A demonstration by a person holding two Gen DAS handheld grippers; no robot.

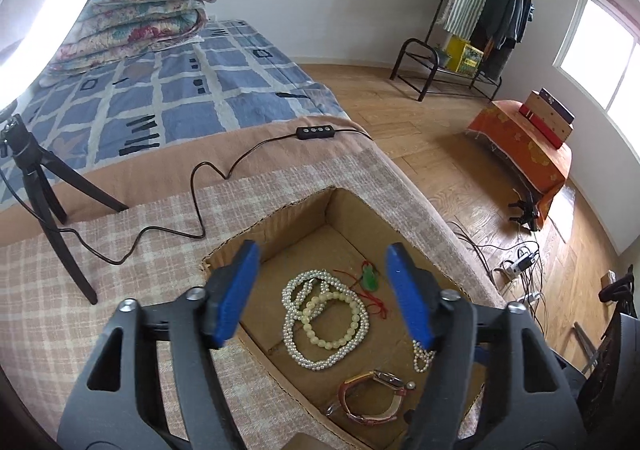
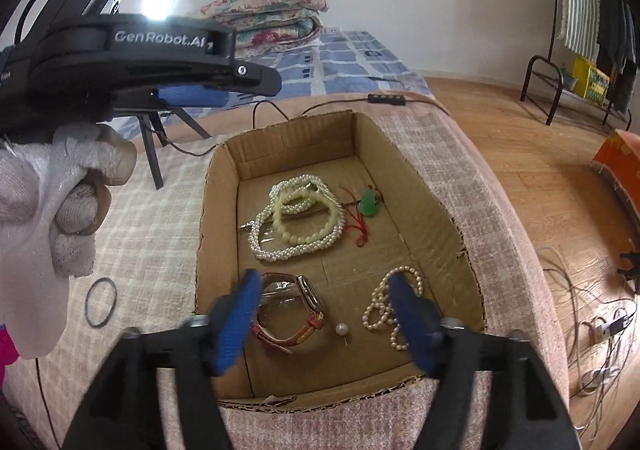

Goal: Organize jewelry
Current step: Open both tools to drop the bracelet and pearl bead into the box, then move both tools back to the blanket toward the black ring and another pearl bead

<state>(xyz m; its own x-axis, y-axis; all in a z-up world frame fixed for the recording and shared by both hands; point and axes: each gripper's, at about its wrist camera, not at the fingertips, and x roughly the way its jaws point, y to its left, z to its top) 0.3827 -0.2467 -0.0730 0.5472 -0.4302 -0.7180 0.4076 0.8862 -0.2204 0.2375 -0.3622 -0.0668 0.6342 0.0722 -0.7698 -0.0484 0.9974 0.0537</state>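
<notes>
A shallow cardboard box (image 1: 352, 210) (image 2: 218, 206) sits on the checked bedcover and holds jewelry. Inside lie a coiled pearl necklace (image 1: 294, 338) (image 2: 264, 250) with a cream bead bracelet (image 1: 332, 320) (image 2: 304, 236) on it, a green pendant on red cord (image 1: 369, 276) (image 2: 369, 204), a red-strapped watch (image 1: 372, 396) (image 2: 298, 314), a small pearl strand (image 1: 420, 358) (image 2: 378, 304) and a loose pearl bead (image 2: 341, 328). My left gripper (image 1: 322, 260) hangs open above the necklace pile, nothing between its blue pads. My right gripper (image 2: 324, 286) is open above the watch and strand. A gloved hand (image 2: 68, 190) holds the left gripper's body at upper left.
A black tripod (image 1: 44, 186) and a cable with an inline switch (image 1: 314, 131) lie on the bed behind the box. A black hair tie (image 2: 101, 302) lies left of the box. The bed edge drops to a wooden floor (image 1: 440, 154) on the right, with cables there.
</notes>
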